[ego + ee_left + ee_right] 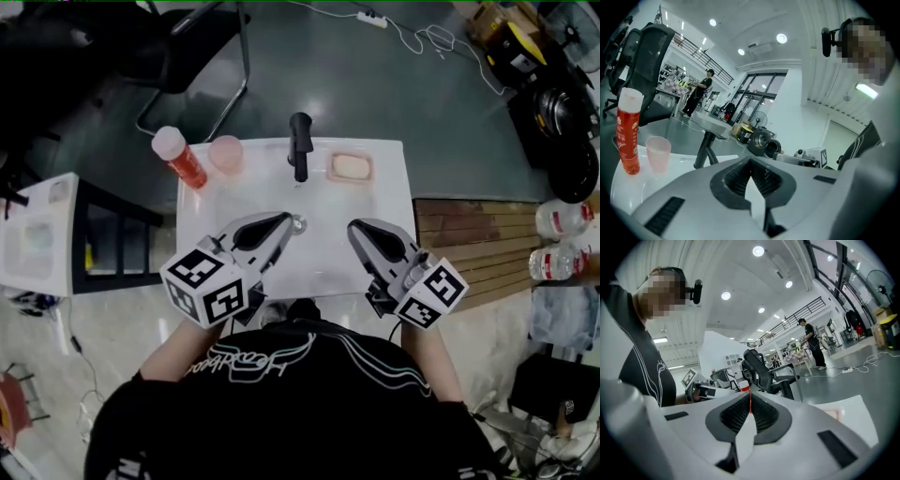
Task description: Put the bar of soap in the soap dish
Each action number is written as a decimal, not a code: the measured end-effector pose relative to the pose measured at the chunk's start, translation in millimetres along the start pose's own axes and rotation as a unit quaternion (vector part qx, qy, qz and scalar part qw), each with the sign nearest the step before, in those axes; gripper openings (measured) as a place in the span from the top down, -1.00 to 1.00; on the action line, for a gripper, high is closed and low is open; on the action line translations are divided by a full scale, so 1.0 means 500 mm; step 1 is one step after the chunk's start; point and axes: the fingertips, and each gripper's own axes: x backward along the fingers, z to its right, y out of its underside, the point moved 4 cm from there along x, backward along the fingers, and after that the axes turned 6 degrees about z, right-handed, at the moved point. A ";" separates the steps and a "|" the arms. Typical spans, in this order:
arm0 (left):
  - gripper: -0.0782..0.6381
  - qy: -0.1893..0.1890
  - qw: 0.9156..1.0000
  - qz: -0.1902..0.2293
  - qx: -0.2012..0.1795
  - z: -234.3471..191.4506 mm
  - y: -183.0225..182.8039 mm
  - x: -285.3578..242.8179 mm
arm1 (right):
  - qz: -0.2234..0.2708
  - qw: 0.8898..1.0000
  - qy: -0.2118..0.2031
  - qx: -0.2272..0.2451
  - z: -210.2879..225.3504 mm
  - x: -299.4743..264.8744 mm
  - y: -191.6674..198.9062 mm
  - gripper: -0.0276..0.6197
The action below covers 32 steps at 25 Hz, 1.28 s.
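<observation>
A pale orange bar of soap (pixel 351 166) lies in a pink soap dish (pixel 367 178) at the back right of the white basin top (pixel 319 258). In the right gripper view a corner of the soap dish (pixel 833 414) shows low at the right. My left gripper (pixel 286 222) hovers over the front middle of the basin, shut and empty. My right gripper (pixel 357 231) is beside it, well in front of the dish, also shut with nothing between its pads. Up close, the left gripper (pixel 751 161) and the right gripper (pixel 750 397) both show their ribbed pads meeting.
A black faucet (pixel 299 145) stands at the back middle, a pink cup (pixel 226 154) and a red bottle (pixel 180 157) at the back left. A drain (pixel 298 223) sits by the left gripper's tip. A black chair (pixel 187 47) stands behind, a wooden bench (pixel 478 248) to the right.
</observation>
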 end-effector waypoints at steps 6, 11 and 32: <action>0.73 0.041 0.999 0.010 -0.029 0.047 -0.020 0.017 | 0.031 0.999 0.008 -0.004 -0.052 0.017 -0.025 0.83; 0.73 0.054 0.998 0.008 -0.045 0.069 -0.020 0.032 | 0.027 0.999 0.014 0.013 -0.087 0.023 -0.022 0.83; 0.73 0.041 0.998 -0.014 -0.041 0.063 0.015 0.084 | 0.000 1.000 0.028 0.011 -0.113 0.030 0.028 0.83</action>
